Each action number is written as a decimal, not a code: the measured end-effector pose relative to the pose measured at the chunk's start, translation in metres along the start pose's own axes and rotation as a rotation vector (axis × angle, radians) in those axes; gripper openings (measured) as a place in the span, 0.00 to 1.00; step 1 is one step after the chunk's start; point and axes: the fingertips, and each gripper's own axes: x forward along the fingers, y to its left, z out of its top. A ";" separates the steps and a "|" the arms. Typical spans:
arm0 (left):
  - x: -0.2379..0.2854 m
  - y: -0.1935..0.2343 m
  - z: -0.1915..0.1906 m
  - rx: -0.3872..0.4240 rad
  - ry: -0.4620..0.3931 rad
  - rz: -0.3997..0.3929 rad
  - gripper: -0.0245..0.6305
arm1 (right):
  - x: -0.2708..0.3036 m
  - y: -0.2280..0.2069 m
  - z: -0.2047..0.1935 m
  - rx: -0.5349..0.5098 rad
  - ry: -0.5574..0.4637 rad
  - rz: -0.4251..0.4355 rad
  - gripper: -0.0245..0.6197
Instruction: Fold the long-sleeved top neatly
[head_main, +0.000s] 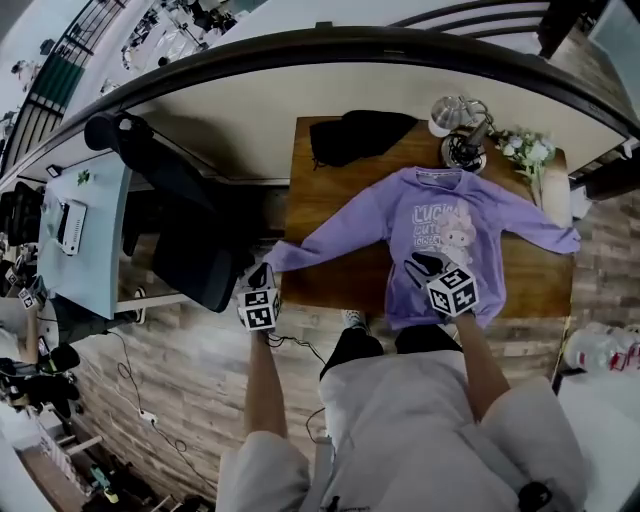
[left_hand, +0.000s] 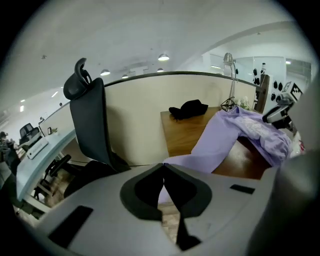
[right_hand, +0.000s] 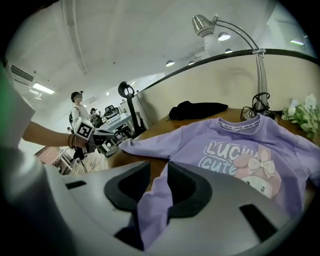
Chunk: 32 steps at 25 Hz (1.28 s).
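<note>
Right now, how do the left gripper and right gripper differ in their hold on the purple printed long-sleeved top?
The left gripper pinches a sleeve cuff, jaws nearly together; the right gripper clamps the lower body of the purple printed long-sleeved top, jaws wider around bunched fabric. The left gripper is past the brown wooden table's left edge, sleeve drawn out sideways; the right gripper is over the table. Both are shut on the same top.

Office chair (head_main: 185, 250) beside table's (head_main: 318, 195) left edge, lamp (head_main: 462, 150) at back
</note>
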 end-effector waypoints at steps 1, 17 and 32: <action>0.005 0.004 -0.006 0.003 0.006 -0.017 0.07 | 0.005 0.006 0.003 0.003 -0.002 -0.011 0.21; 0.040 0.048 -0.091 -0.872 -0.095 -0.448 0.16 | 0.090 0.103 0.023 -0.024 0.074 0.009 0.21; 0.072 0.010 -0.094 -1.193 -0.091 -0.762 0.10 | 0.108 0.122 0.032 0.053 0.064 -0.008 0.23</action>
